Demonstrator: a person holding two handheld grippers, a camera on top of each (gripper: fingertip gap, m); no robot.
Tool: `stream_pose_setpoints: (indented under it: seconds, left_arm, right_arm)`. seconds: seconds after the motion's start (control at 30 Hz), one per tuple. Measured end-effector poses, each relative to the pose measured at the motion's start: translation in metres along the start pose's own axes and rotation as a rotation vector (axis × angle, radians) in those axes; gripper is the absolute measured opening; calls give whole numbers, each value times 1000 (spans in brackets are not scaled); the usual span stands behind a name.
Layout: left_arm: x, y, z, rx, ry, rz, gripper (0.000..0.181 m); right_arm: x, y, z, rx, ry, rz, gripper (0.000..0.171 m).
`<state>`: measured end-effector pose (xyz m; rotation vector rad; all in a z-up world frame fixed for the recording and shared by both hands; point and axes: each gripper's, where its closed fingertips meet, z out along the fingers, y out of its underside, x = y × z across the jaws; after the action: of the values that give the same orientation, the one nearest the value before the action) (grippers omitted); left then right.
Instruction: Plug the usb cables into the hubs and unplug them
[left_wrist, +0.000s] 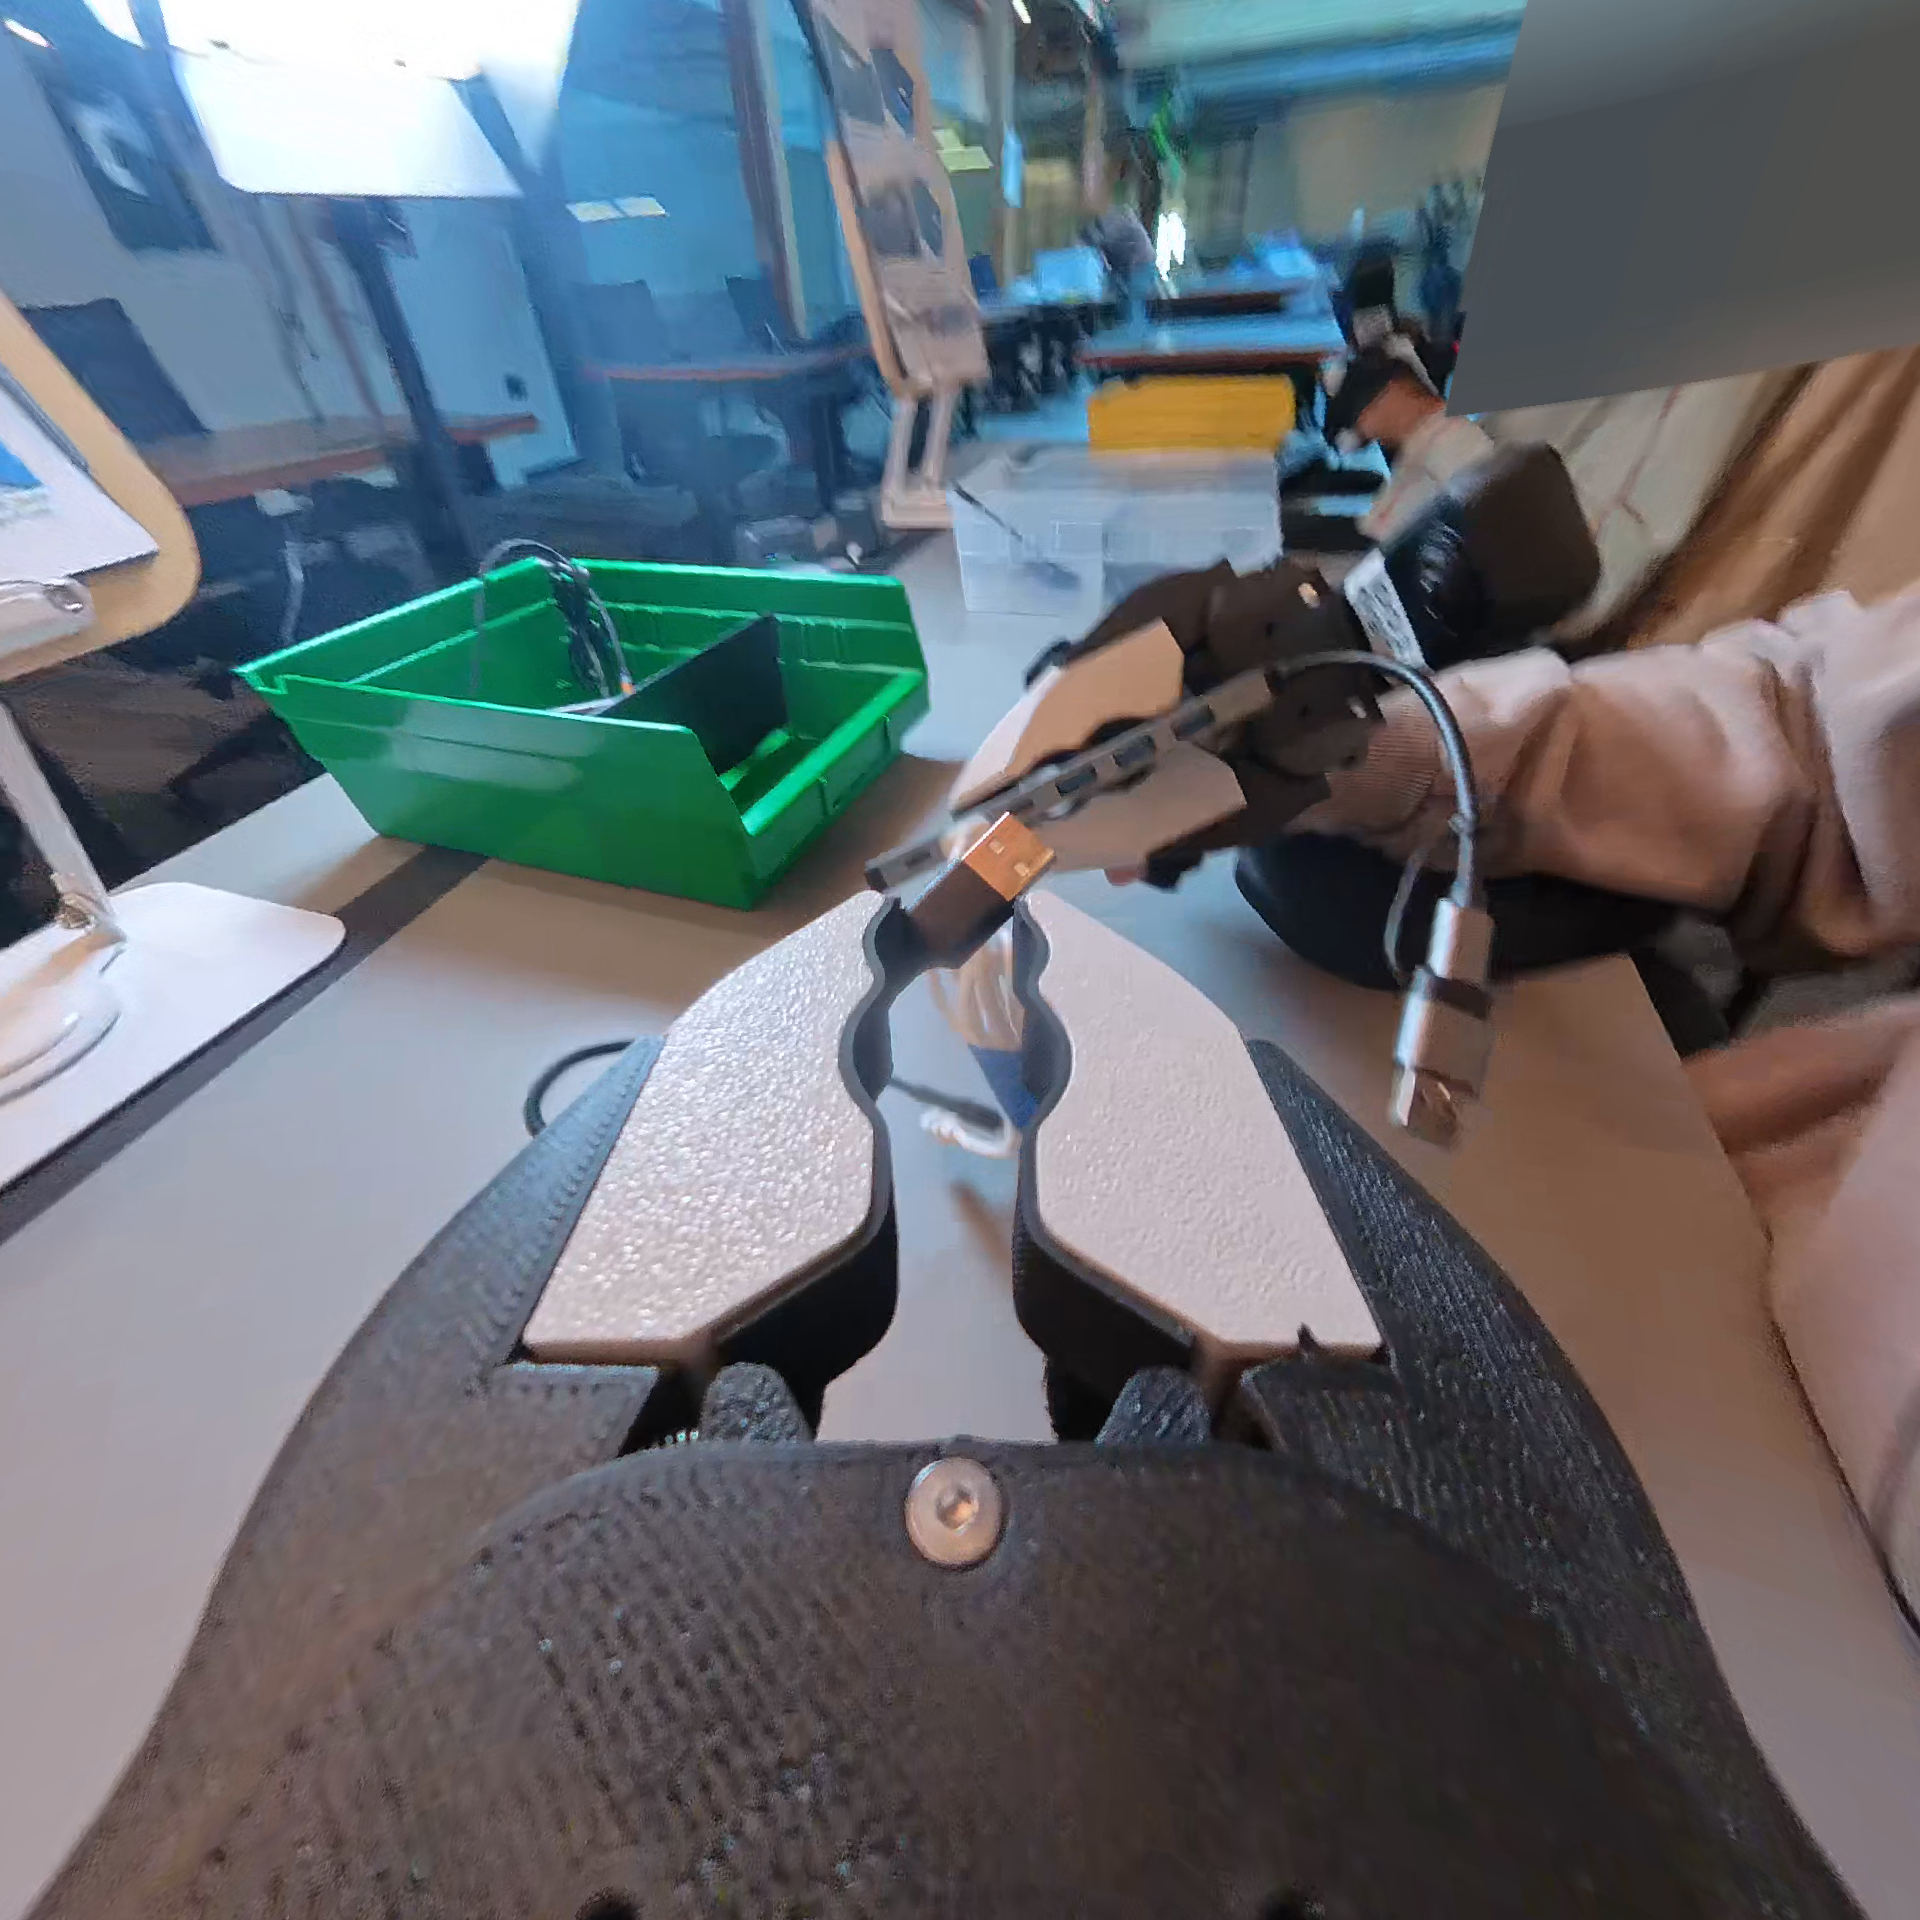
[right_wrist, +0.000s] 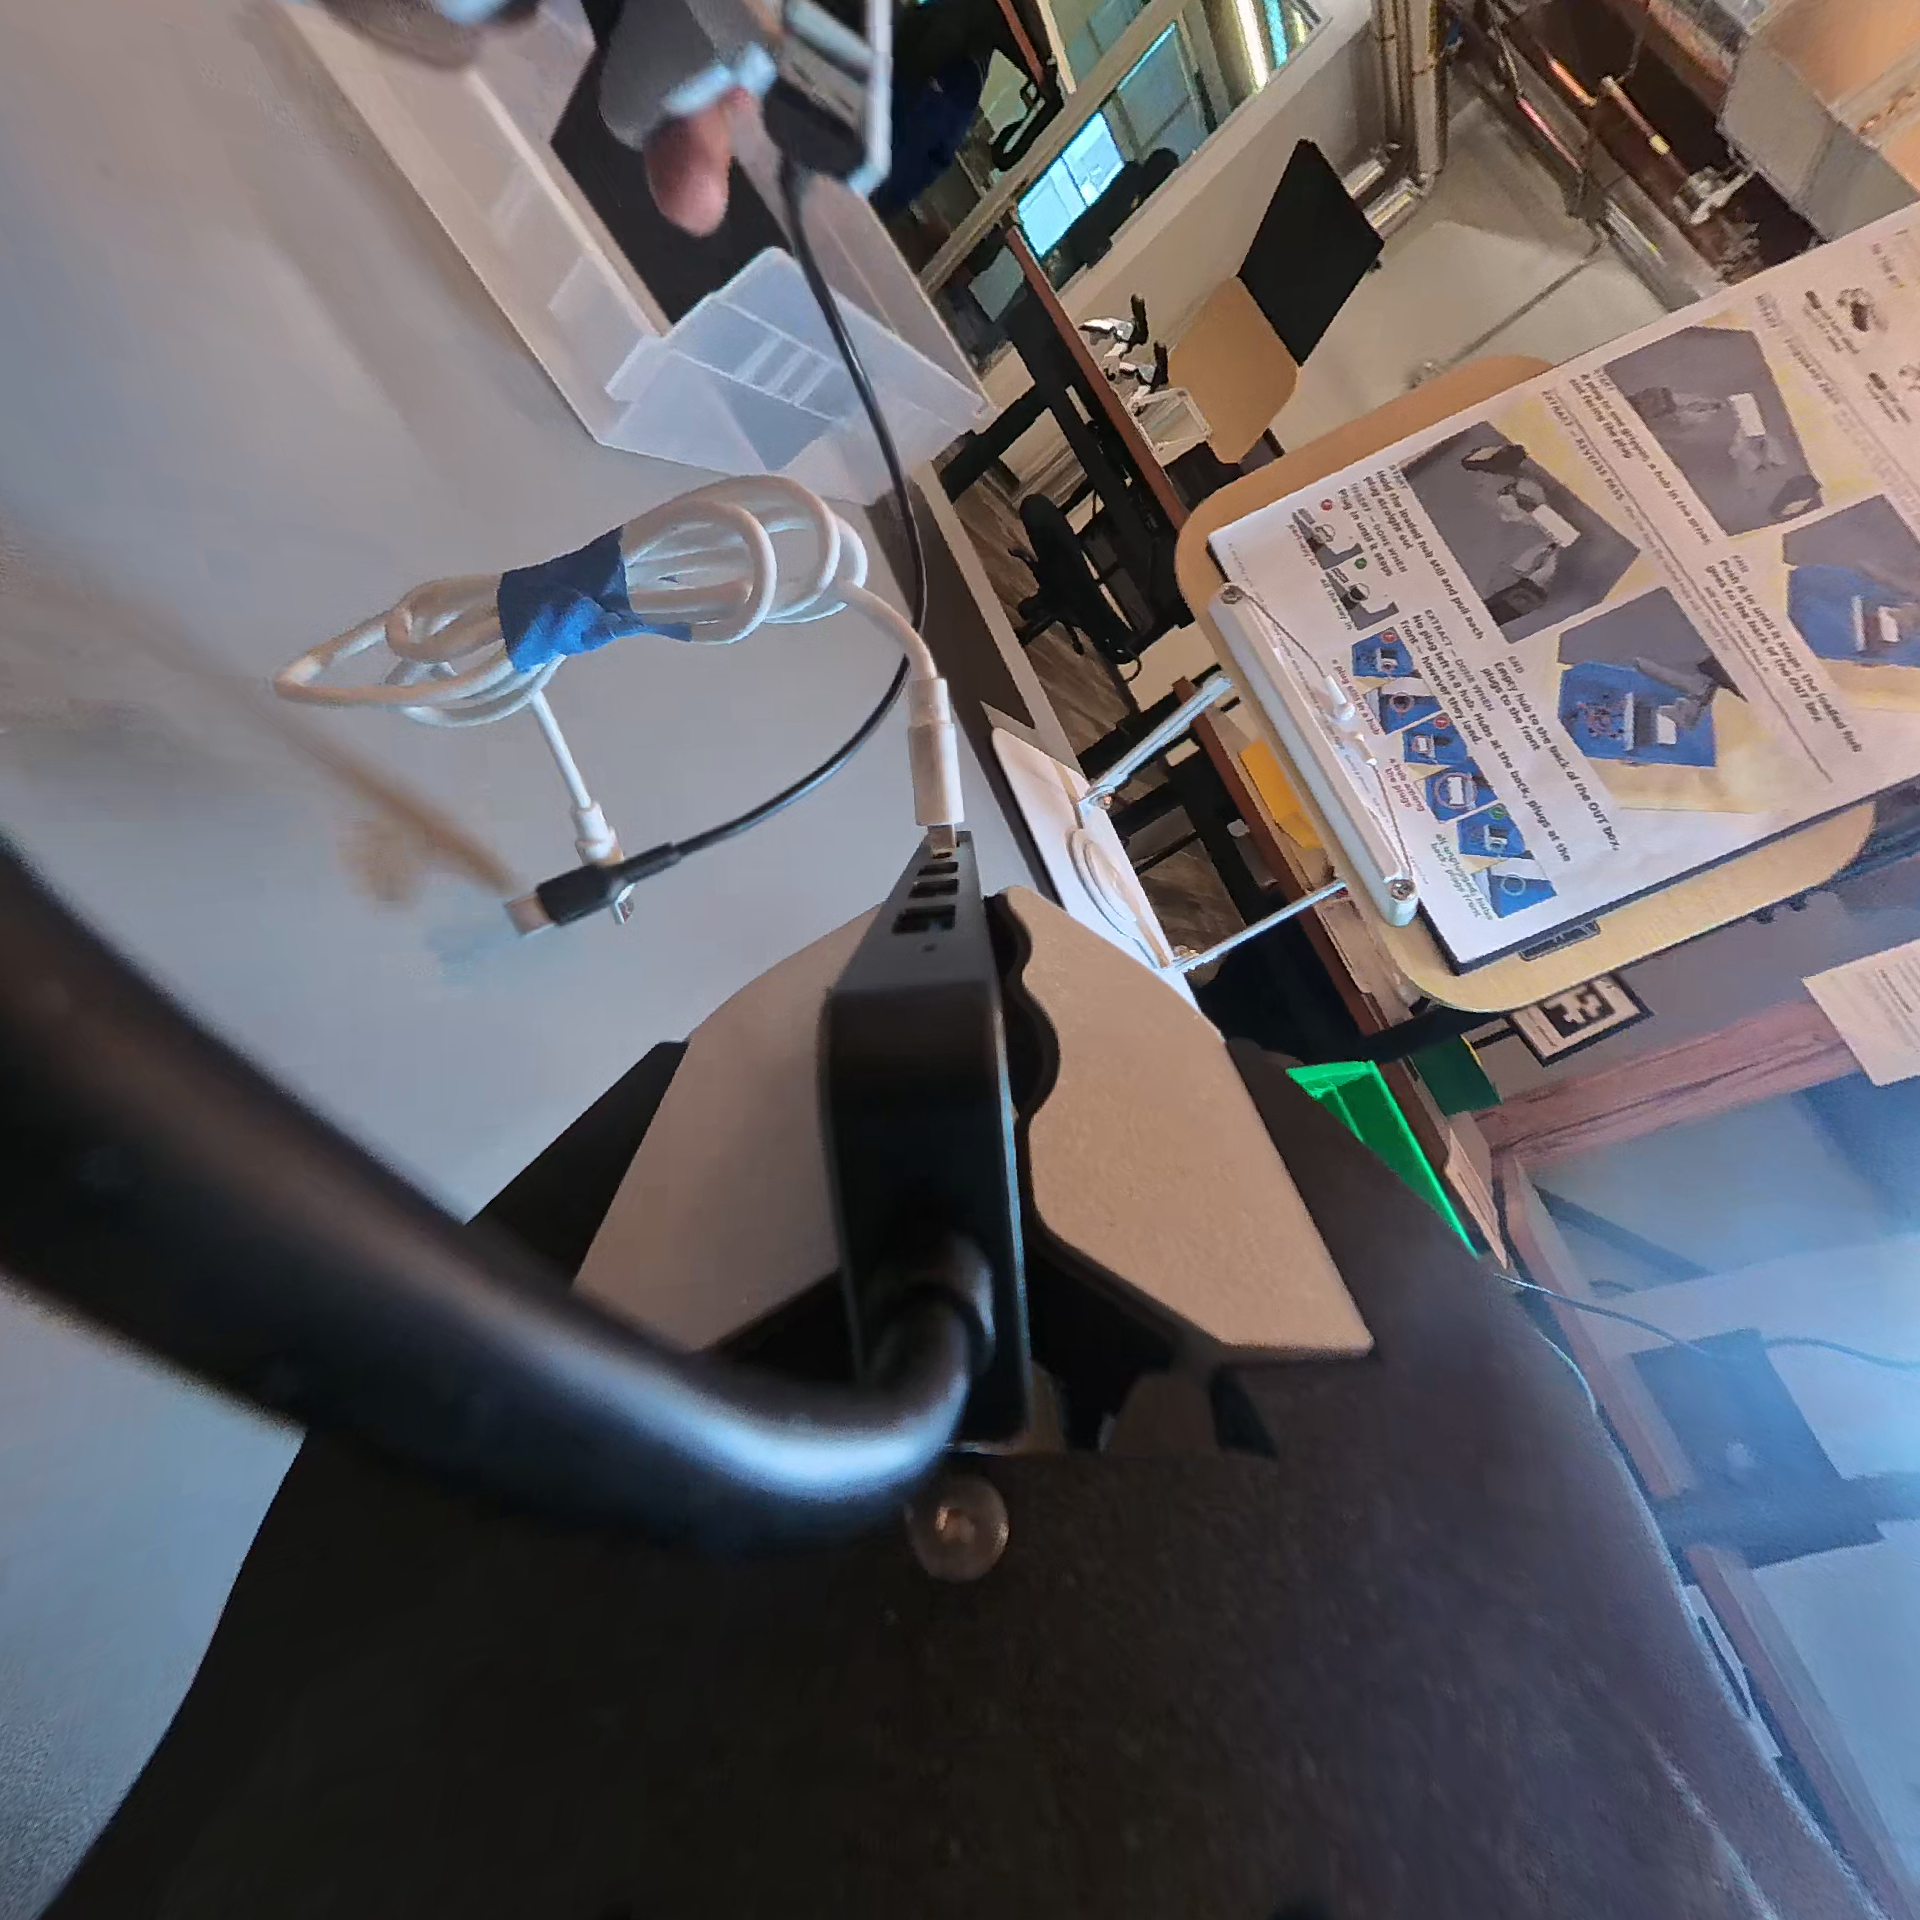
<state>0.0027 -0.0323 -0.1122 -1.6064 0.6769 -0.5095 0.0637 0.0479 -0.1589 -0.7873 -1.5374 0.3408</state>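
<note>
A slim dark grey USB hub (left_wrist: 1081, 774) with a row of rectangular ports along its edge sits clamped between the 2 beige-padded fingers of the right gripper (left_wrist: 1101, 769), held in the air above the grey tabletop (left_wrist: 540, 997); in the right wrist view the same hub (right_wrist: 920, 1132) runs lengthwise between the pads, its short black lead curling back past the camera. That lead ends in a silver plug (left_wrist: 1439, 1039) dangling free under the person's sleeve. The left gripper (left_wrist: 951, 925) pinches the dark body of a USB-A plug (left_wrist: 977, 883) at its fingertips, the metal end tilted up, just beside the hub's port edge, not inserted. On the table lie a coiled white cable bound with blue tape (right_wrist: 582, 613) and a thin black cable (right_wrist: 582, 894). Farther back stands a green plastic bin (left_wrist: 603, 727) with a black divider
</note>
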Motion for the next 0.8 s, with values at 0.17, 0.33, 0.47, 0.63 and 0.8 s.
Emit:
stream_pose_setpoints:
  seconds: [0.17, 0.33, 0.47, 0.63, 0.8]
  left_arm:
    - [35, -4, -57, -380, 376, 48, 21]
    - [68, -11, -111, -583, 812, 197, 21]
    - [32, 0, -93, -770, 857, 73, 21]
    - [-15, 21, -65, -914, 819, -173, 20]
    - [11, 42, -89, -1282, 1044, -257, 20]
  right_arm:
    - [13, -8, -13, 77, -70, 124, 13]
    - [13, -24, -36, 189, -236, 272, 13]
    - [1, -47, -64, 360, -544, 555, 18]
    - [14, -60, -86, 544, -626, 728, 11]
    - [32, -41, -78, 512, -519, 776, 11]
